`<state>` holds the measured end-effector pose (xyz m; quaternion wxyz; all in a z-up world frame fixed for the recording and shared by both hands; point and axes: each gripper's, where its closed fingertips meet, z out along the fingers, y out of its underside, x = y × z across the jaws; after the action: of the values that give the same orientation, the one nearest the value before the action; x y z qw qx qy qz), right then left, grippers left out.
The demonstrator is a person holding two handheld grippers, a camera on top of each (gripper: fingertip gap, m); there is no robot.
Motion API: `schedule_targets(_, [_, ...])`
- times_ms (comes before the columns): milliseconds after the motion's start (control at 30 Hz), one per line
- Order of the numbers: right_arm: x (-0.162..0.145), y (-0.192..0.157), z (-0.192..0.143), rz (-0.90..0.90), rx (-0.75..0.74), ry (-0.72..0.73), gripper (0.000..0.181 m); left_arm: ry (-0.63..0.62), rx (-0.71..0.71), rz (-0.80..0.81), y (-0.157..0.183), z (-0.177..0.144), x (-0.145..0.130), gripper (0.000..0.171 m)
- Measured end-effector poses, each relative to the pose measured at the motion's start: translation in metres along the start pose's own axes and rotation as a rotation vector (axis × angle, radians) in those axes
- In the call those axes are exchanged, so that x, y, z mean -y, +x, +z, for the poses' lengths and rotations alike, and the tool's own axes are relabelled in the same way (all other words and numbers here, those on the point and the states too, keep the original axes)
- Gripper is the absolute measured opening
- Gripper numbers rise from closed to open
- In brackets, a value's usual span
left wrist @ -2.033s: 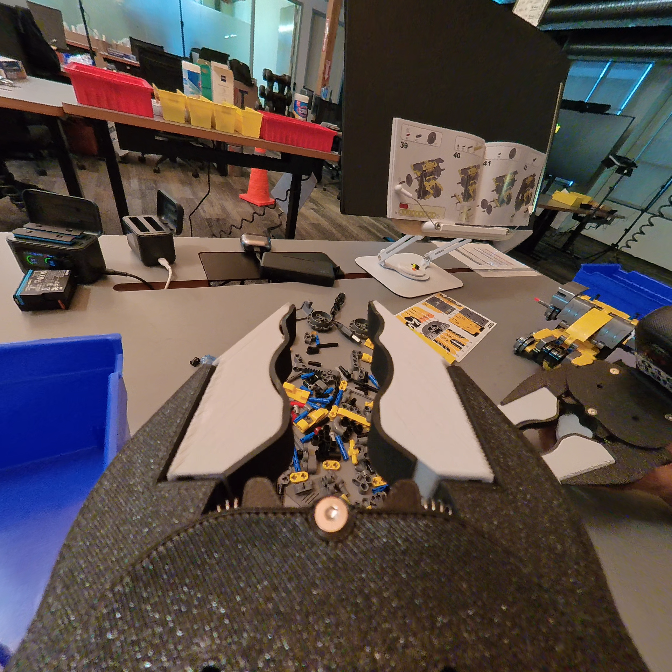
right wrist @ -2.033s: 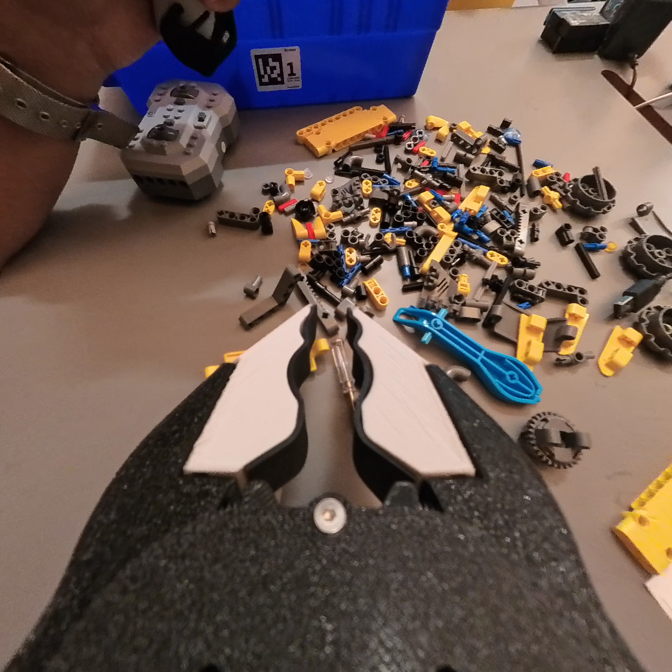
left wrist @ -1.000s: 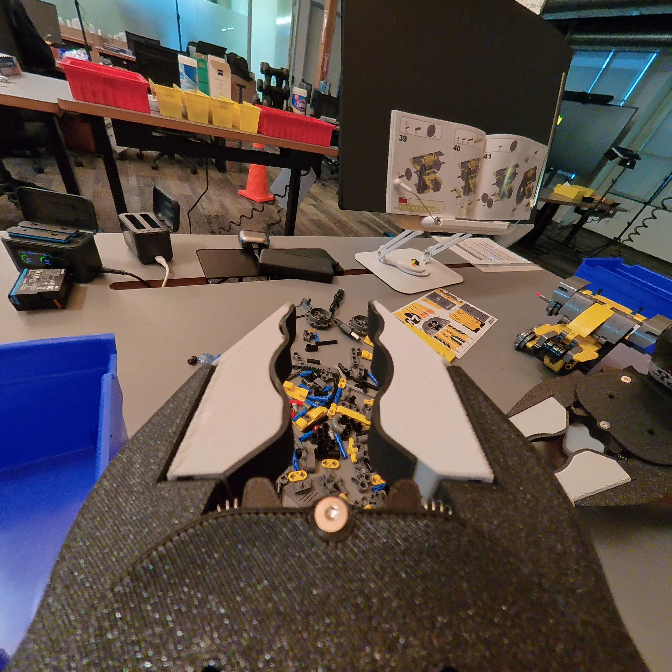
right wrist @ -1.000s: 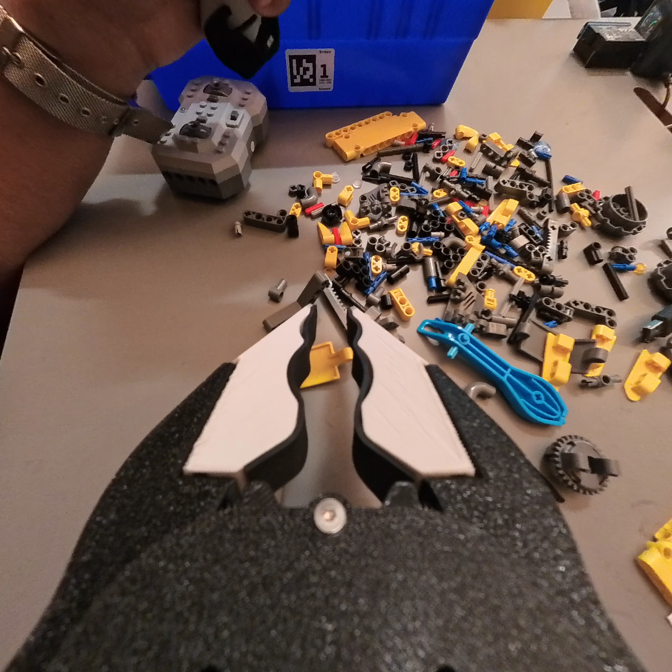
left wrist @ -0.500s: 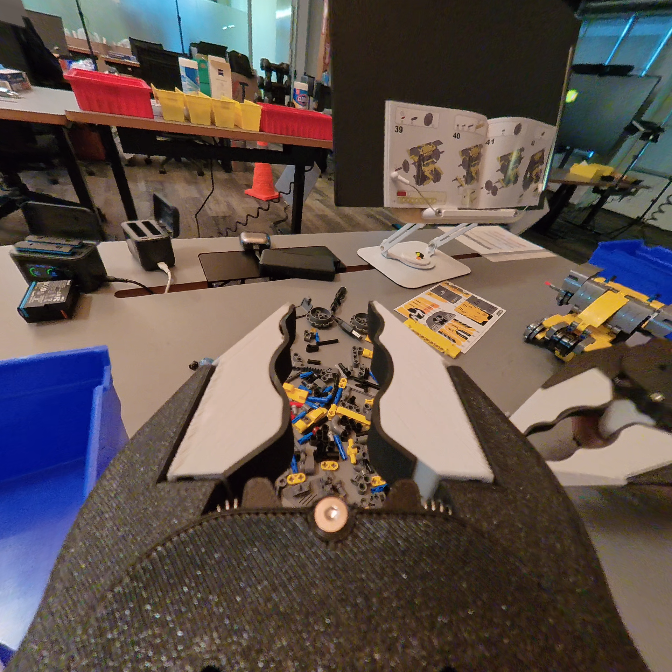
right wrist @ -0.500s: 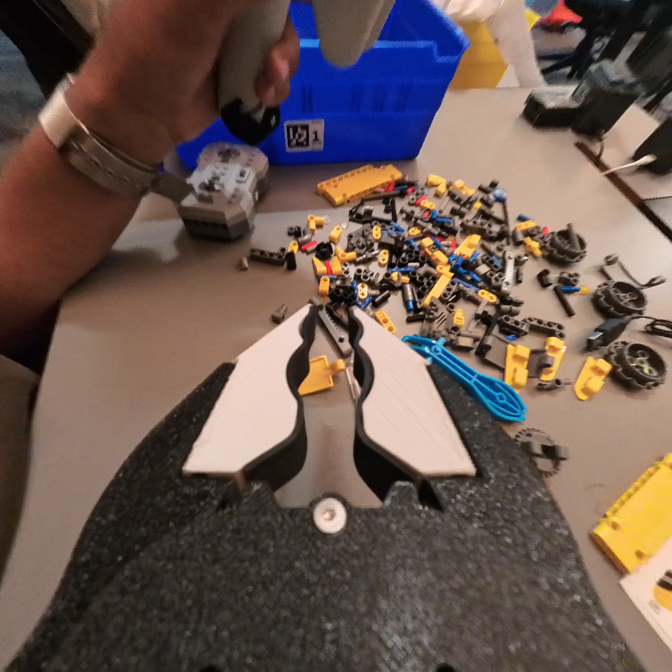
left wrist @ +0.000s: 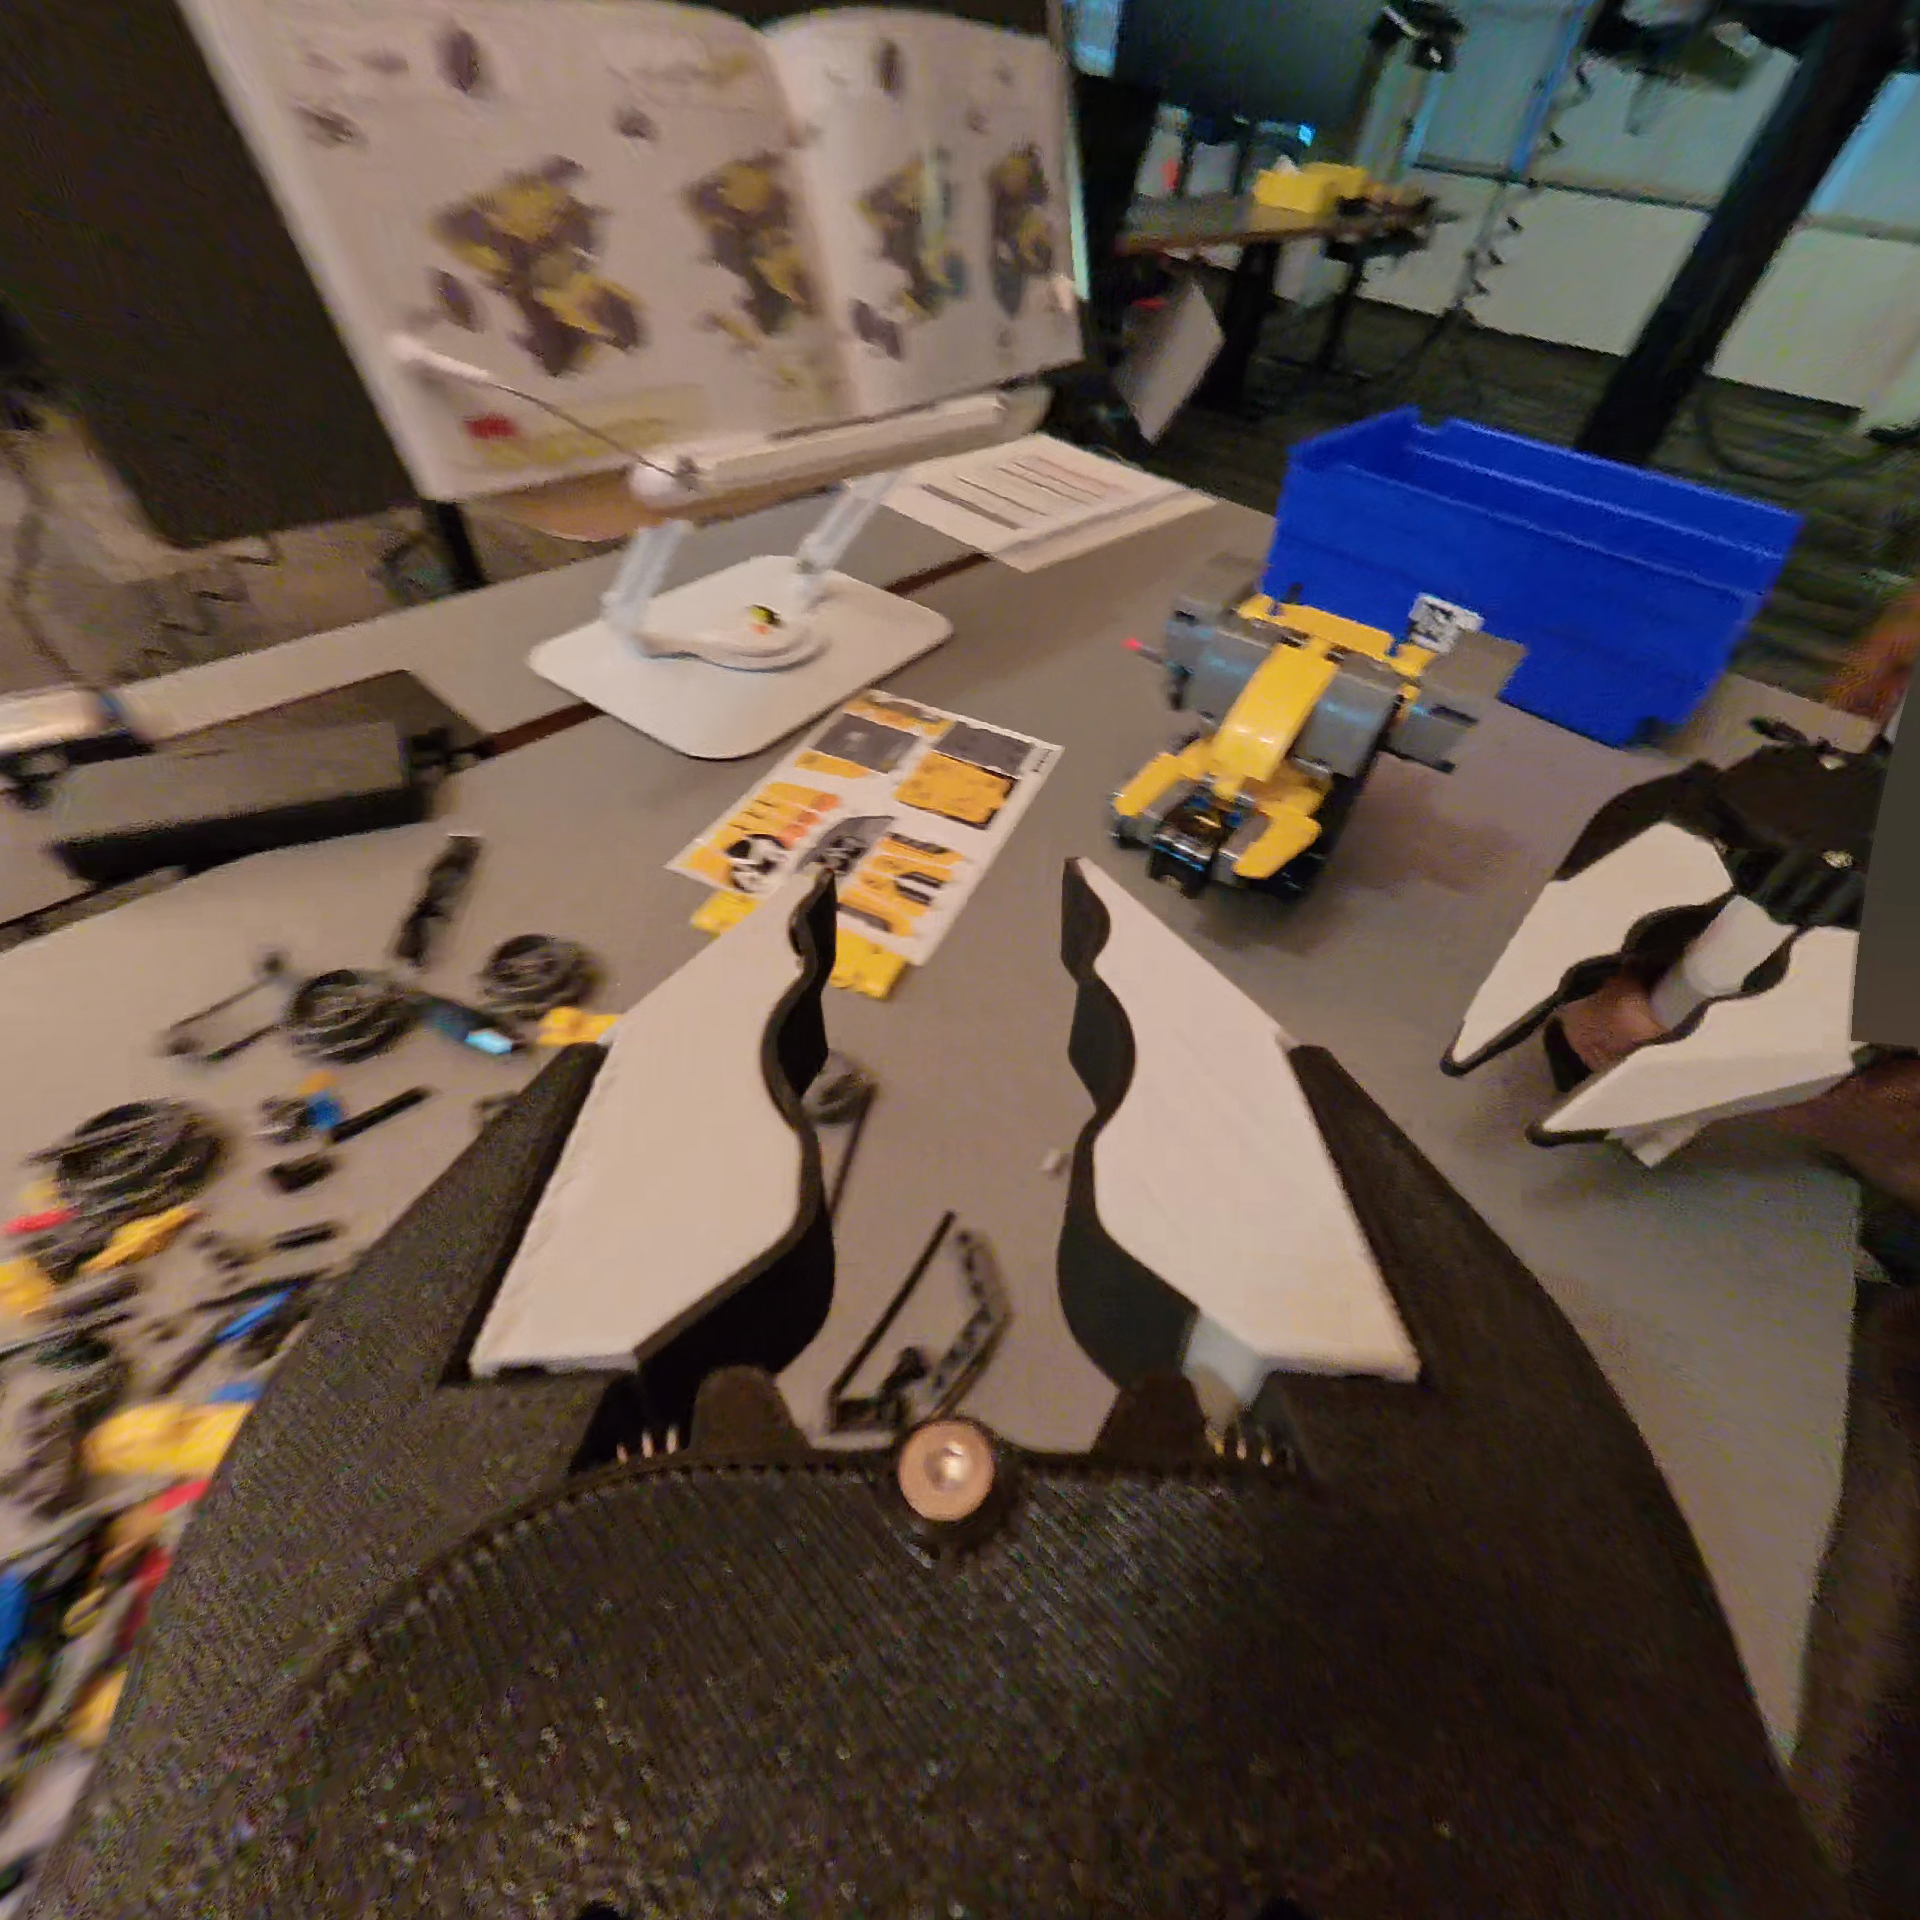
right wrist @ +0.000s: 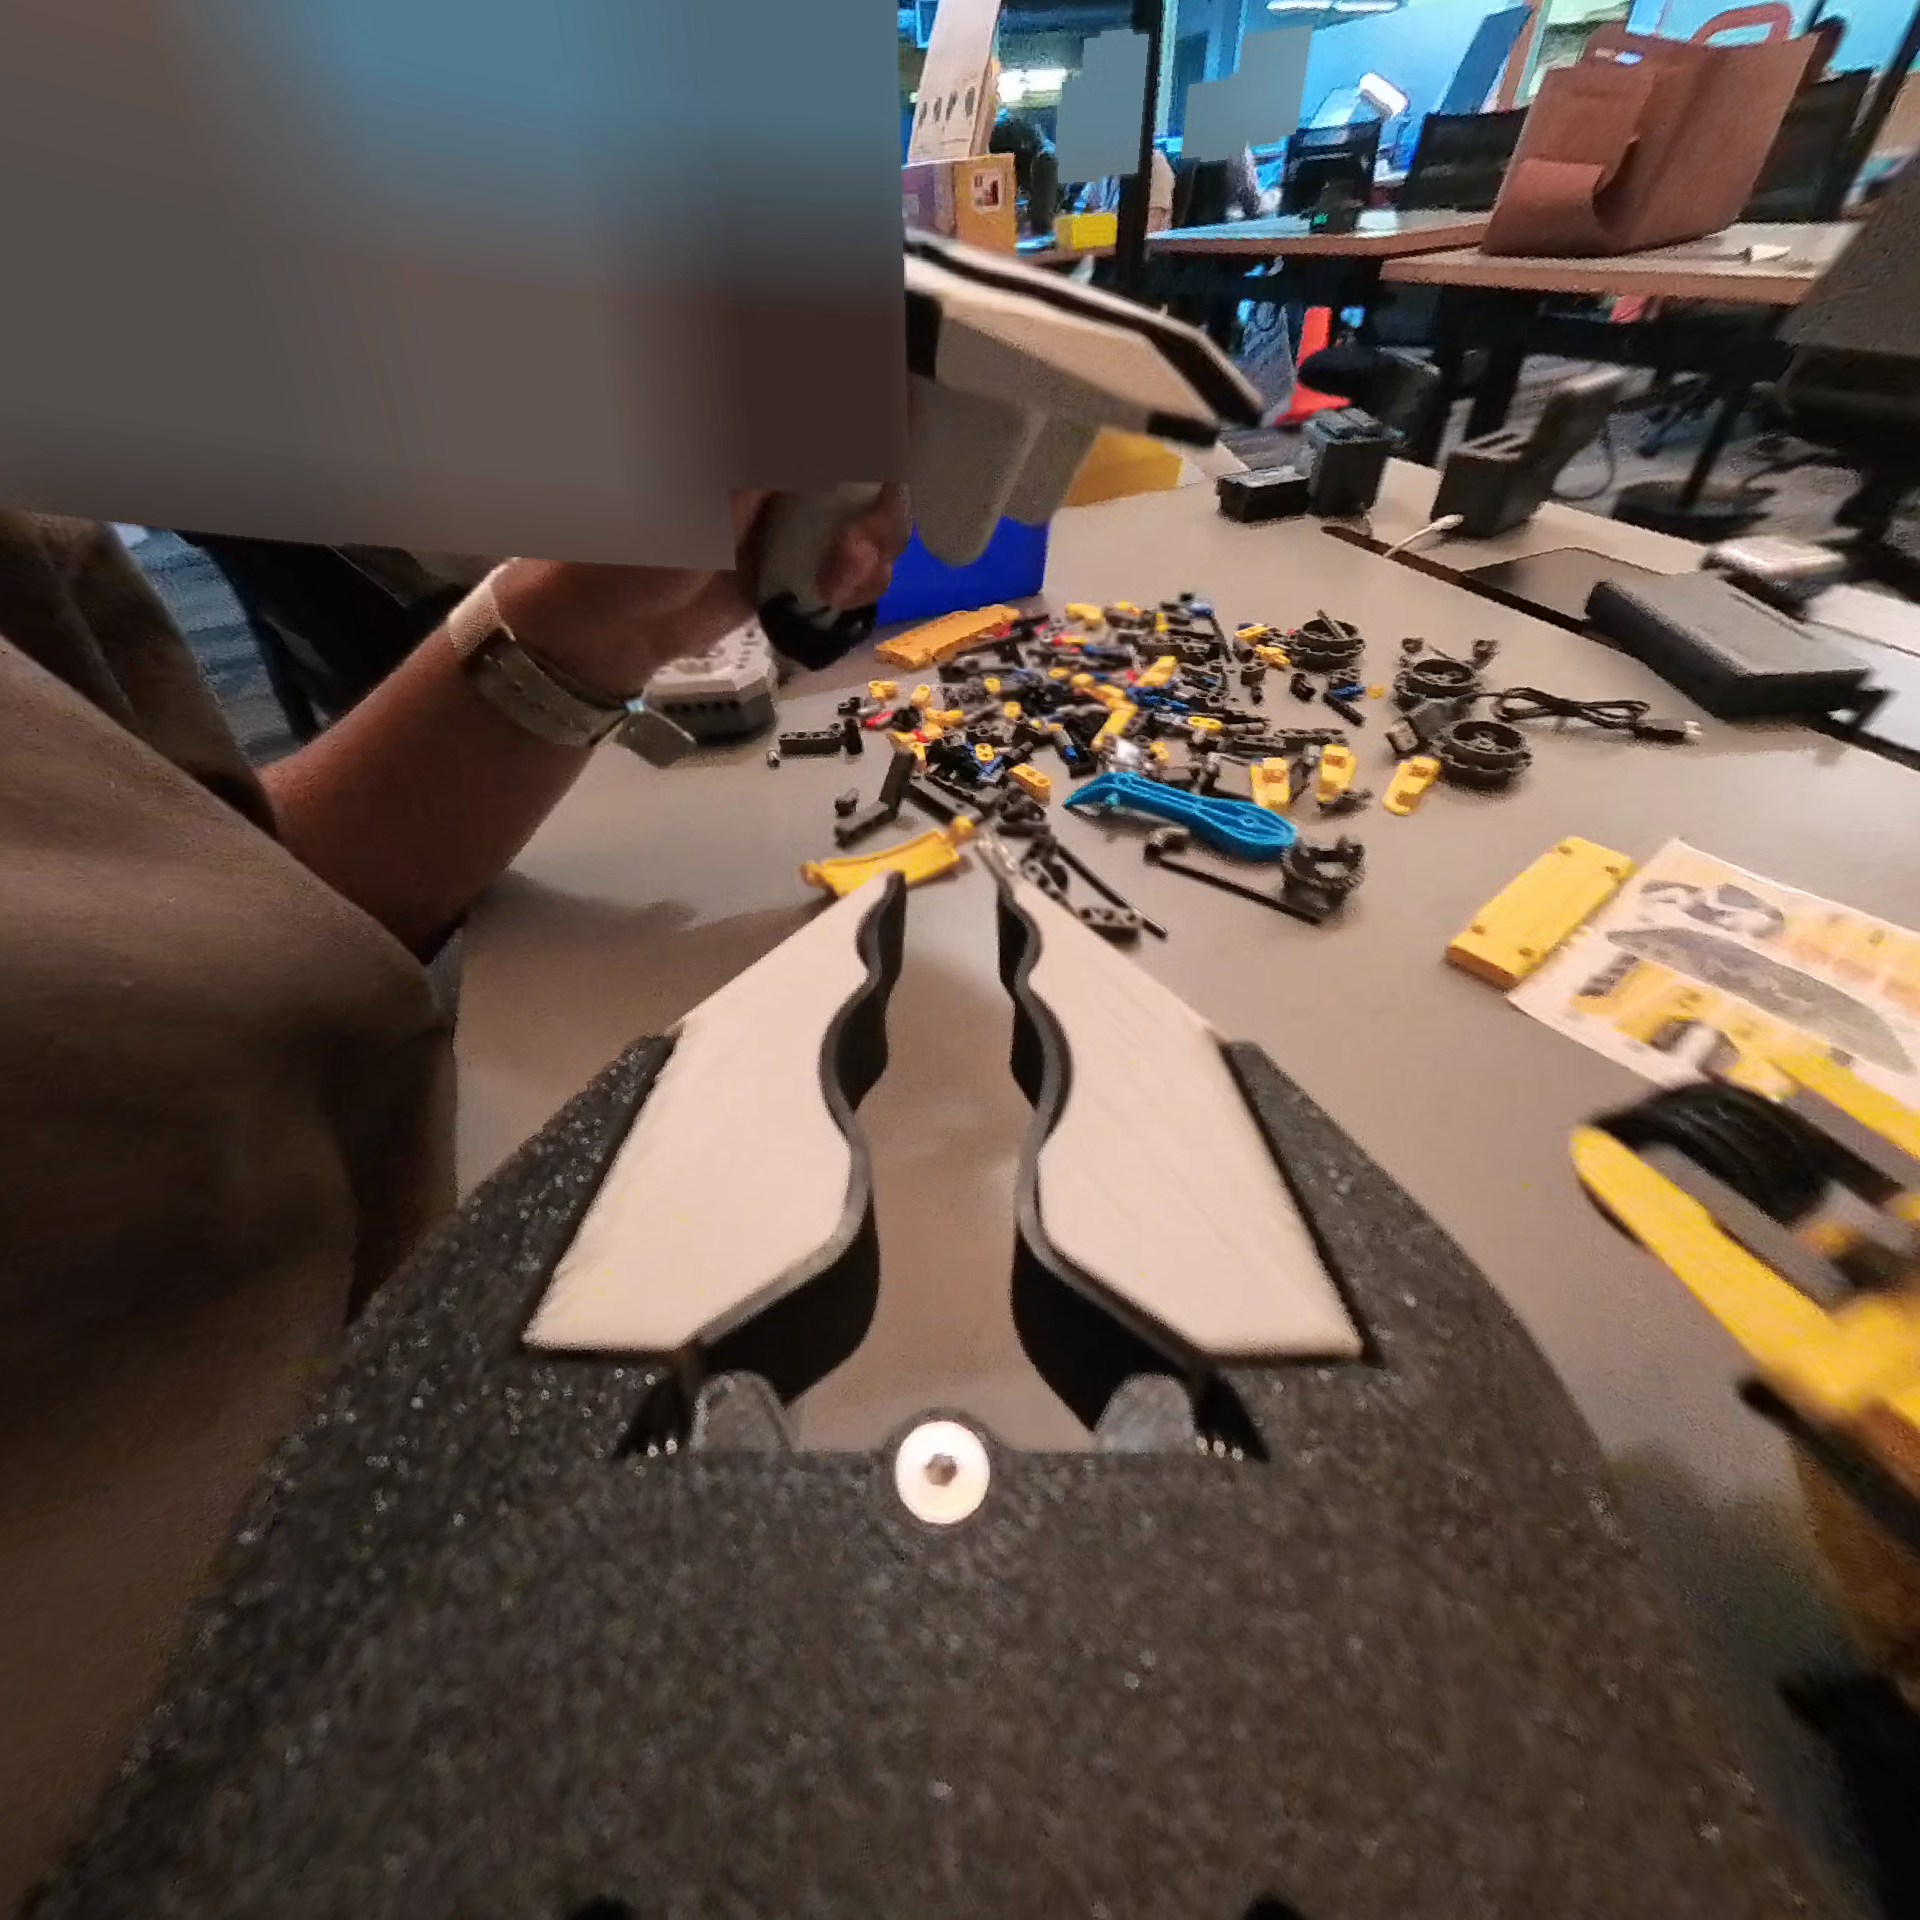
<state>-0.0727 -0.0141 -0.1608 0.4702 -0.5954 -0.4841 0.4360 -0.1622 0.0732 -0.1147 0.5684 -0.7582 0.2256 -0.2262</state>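
My left gripper (left wrist: 945, 904) is open and empty, held above the grey table (left wrist: 1039, 1039). A black angled beam and a thin black rod (left wrist: 925, 1320) lie on the table under its fingers. A yellow and grey toy vehicle model (left wrist: 1278, 758) stands just beyond its right fingertip, and a yellow sticker sheet (left wrist: 873, 821) lies beyond its left fingertip. My right gripper (right wrist: 948, 894) is open with a narrow gap and empty. A curved yellow piece (right wrist: 883, 857) lies on the table just past its tips, at the near edge of a pile of small bricks (right wrist: 1091, 707).
An open instruction booklet on a white stand (left wrist: 644, 229), a blue bin (left wrist: 1527, 561) and a black power brick (right wrist: 1725, 644) stand at the back. A blue tool (right wrist: 1184, 821), a yellow plate (right wrist: 1538, 909), wheels (right wrist: 1475, 748) and a grey hub (right wrist: 717, 686) lie about. A person's forearm (right wrist: 416, 758) is at the left. The thin black rod (left wrist: 925, 1320) is about 15 cm from both grippers' fingertips.
My left gripper has swung right, from over the brick pile toward the vehicle model. My right gripper has risen and pulled back from the pile; the yellow piece now lies beyond its tips.
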Motion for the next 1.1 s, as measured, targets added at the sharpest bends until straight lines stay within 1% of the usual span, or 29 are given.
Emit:
schedule_targets(100, [-0.005, 0.019, -0.03, -0.022, -0.089, 0.014, 0.016, -0.065, -0.089, 0.007, 0.036, 0.035, -0.016, 0.044])
schedule_targets(200, [-0.002, 0.043, -0.058, -0.003, -0.153, 0.062, 0.016, -0.131, -0.127, 0.032, 0.058, 0.062, -0.03, 0.049])
schedule_targets(300, [0.006, 0.054, -0.076, 0.048, -0.136, 0.153, 0.017, -0.183, -0.126, 0.089, 0.065, 0.077, -0.036, 0.051])
schedule_targets(367, [0.011, 0.054, -0.08, 0.104, -0.091, 0.213, 0.017, -0.195, -0.097, 0.126, 0.061, 0.081, -0.035, 0.051])
schedule_targets(433, [0.012, 0.049, -0.079, 0.148, -0.033, 0.228, 0.021, -0.185, -0.07, 0.136, 0.054, 0.081, -0.029, 0.051])
schedule_targets(500, [0.009, 0.048, -0.077, 0.135, -0.036, 0.206, 0.021, -0.153, -0.054, 0.128, 0.047, 0.079, -0.02, 0.051])
schedule_targets(567, [0.006, 0.048, -0.073, 0.111, -0.035, 0.165, 0.021, -0.124, -0.019, 0.136, 0.036, 0.074, -0.011, 0.051])
schedule_targets(667, [0.005, 0.044, -0.064, 0.067, -0.012, 0.097, 0.023, -0.071, 0.075, 0.144, 0.008, 0.061, 0.0, 0.049])
schedule_targets(733, [0.002, 0.045, -0.057, 0.018, -0.015, 0.04, 0.023, -0.02, 0.09, 0.107, -0.003, 0.052, 0.004, 0.049])
schedule_targets(800, [-0.002, 0.045, -0.047, -0.022, -0.007, -0.018, 0.024, 0.02, 0.088, 0.065, -0.011, 0.046, 0.001, 0.046])
schedule_targets(833, [-0.006, 0.045, -0.041, -0.036, 0.003, -0.044, 0.025, 0.012, 0.096, 0.057, -0.016, 0.044, -0.005, 0.046])
schedule_targets(933, [-0.019, 0.04, -0.023, -0.07, 0.062, -0.071, 0.027, -0.119, 0.205, 0.109, -0.037, 0.042, -0.032, 0.046])
schedule_targets(967, [-0.025, 0.036, -0.017, -0.062, 0.089, -0.077, 0.027, -0.135, 0.227, 0.14, -0.039, 0.042, -0.034, 0.045])
schedule_targets(1033, [-0.035, 0.029, -0.01, -0.048, 0.134, -0.129, 0.028, -0.147, 0.225, 0.168, -0.035, 0.045, -0.035, 0.045])
schedule_targets(1100, [-0.037, 0.03, -0.009, -0.075, 0.11, -0.137, 0.029, -0.157, 0.2, 0.17, -0.028, 0.05, -0.038, 0.045])
